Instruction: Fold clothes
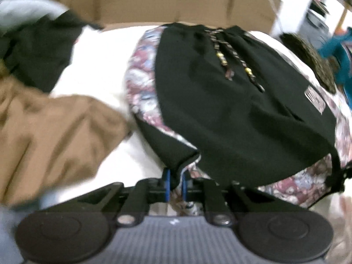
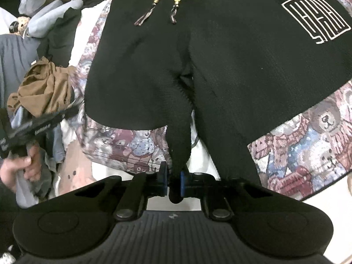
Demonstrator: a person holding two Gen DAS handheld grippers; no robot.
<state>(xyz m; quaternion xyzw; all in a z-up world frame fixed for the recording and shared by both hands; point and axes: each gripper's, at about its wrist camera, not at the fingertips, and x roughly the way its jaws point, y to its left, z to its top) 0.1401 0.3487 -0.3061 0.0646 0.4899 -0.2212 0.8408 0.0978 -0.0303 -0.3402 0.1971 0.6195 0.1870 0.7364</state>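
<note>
Black shorts with teddy-bear patterned side panels, a beaded drawstring and a white logo lie spread on a white surface. My left gripper is shut on the hem of one leg. My right gripper is shut on a fold of black cloth at the crotch hem of the shorts. In the right wrist view the left gripper and the hand holding it show at the left edge.
A brown garment lies left of the shorts, with a black garment behind it. A cardboard wall stands at the back. Grey-blue cloth and a small bear toy lie at the far left. A teal item sits far right.
</note>
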